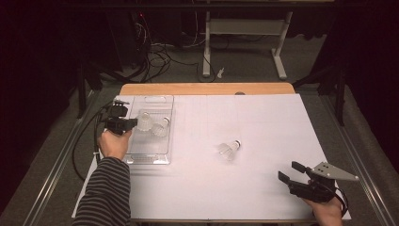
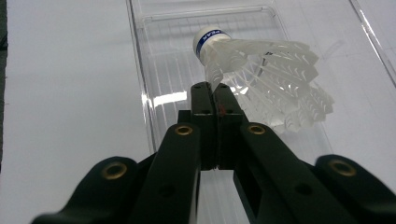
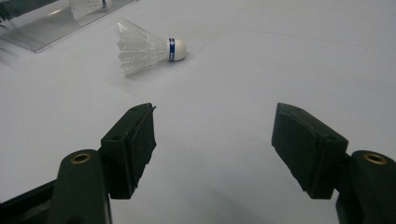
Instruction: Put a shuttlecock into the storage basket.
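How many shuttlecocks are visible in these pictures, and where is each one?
3. One shuttlecock is pinched at its feathers by the left gripper over the clear tray; a second lies in the tray beside it; a third lies on the white table. None seems hidden.

Glossy clear plastic tray (image 2: 140, 70); matt white table (image 1: 244, 117); matt black jaws.
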`<state>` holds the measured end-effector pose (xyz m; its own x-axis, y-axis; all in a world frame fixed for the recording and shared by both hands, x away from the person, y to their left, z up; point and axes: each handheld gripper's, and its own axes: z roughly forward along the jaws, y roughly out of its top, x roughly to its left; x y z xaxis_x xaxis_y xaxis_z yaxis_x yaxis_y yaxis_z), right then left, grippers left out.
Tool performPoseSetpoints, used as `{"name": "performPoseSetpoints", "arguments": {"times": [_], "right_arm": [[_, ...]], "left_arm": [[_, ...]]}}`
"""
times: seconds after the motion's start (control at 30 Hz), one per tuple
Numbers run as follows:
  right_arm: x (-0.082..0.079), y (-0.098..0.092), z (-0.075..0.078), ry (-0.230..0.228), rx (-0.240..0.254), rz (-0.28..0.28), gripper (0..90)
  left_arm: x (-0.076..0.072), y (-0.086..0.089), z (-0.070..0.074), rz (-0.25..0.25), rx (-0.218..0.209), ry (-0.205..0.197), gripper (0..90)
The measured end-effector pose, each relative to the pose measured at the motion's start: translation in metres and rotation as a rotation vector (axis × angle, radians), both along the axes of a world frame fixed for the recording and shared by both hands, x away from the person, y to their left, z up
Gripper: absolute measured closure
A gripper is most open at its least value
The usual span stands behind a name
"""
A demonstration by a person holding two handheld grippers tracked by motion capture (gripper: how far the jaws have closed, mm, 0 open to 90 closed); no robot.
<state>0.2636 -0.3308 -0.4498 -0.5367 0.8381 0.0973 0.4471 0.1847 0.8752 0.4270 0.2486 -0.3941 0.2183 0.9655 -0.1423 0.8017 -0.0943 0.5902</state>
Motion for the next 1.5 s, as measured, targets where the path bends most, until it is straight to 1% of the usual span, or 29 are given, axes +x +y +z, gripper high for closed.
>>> {"name": "performPoseSetpoints", "arguments": {"times": [0.17, 0.33, 0.6, 0.9, 1.03, 1.33, 1.5], "right_arm": [[0.0, 0.0, 0.0, -0.001, 0.0, 0.001, 30.7], [0.0, 0.0, 0.0, 0.0, 0.001, 0.001, 30.7], [0.0, 0.0, 0.0, -0.002, 0.0, -0.001, 30.7], [0.0, 0.0, 0.0, -0.004, -0.001, -0.001, 30.7], [0.0, 0.0, 0.0, -0.005, -0.002, -0.001, 30.7], [-0.001, 0.0, 0.001, -0.004, -0.001, -0.004, 30.7], [-0.001, 0.0, 0.0, -0.004, -0.002, -0.002, 30.7]], "left_arm": [[0.002, -0.001, -0.002, 0.004, 0.009, 0.001, 89.3], [0.002, -0.001, -0.003, -0.004, 0.01, 0.006, 88.2], [-0.001, -0.003, -0.002, -0.031, 0.02, -0.001, 74.2], [-0.007, -0.003, 0.004, -0.047, -0.008, -0.009, 63.6], [-0.01, -0.004, 0.005, -0.05, 0.0, -0.01, 56.5], [-0.015, -0.004, 0.006, -0.057, -0.014, -0.02, 50.4], [-0.018, -0.003, 0.007, -0.059, -0.017, -0.005, 50.5]]}}
